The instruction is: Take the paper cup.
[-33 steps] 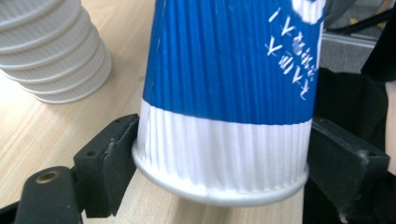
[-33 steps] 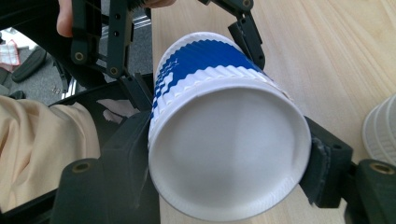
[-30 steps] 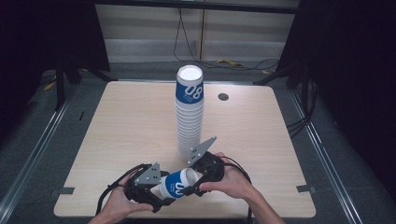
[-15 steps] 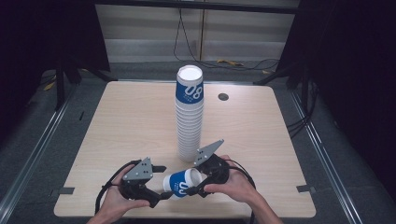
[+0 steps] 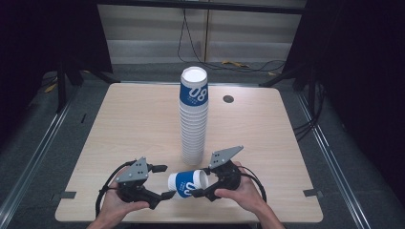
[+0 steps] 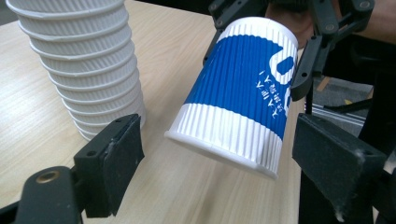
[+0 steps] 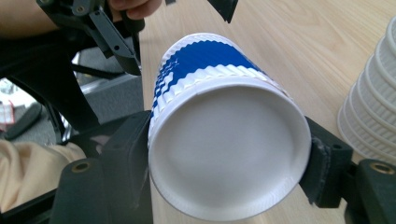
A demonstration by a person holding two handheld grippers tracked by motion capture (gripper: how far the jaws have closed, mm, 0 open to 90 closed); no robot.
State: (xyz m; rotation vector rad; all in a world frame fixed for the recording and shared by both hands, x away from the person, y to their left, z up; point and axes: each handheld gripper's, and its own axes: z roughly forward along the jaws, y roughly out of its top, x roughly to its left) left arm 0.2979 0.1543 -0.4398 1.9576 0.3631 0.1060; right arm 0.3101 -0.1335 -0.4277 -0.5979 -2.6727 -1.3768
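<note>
Near the front edge of the tabletop [image 5: 119, 119], between the person's two hands, a single blue-and-white ribbed paper cup [image 5: 187, 183] lies on its side in the air, held by the right gripper [image 5: 206, 183]. From the right gripper view, that gripper's two black fingers [image 7: 126, 154] pinch the cup [image 7: 224, 140] at its base end, one pad pressed to each side of the wall, with the flat white bottom facing the camera. The left gripper [image 5: 163, 182] sits just beside the cup's open end, its fingers spread wide. From the left gripper view, those fingers [image 6: 116, 154] stand apart on either side of the cup [image 6: 238, 88] without touching it, and the cup's rim tilts down toward the wood. Just behind the held cup rises a tall stack of cups [image 5: 193, 117], upright near the middle of the tabletop, its top cup showing the same blue band with white lettering. The stack's ribbed white lower part also shows at the edge of both gripper views [image 6: 79, 60] [image 7: 373, 107], close to the held cup but apart from it. A small dark round disc [image 5: 228, 98] lies on the wood near the far edge, well apart from the stack.
</note>
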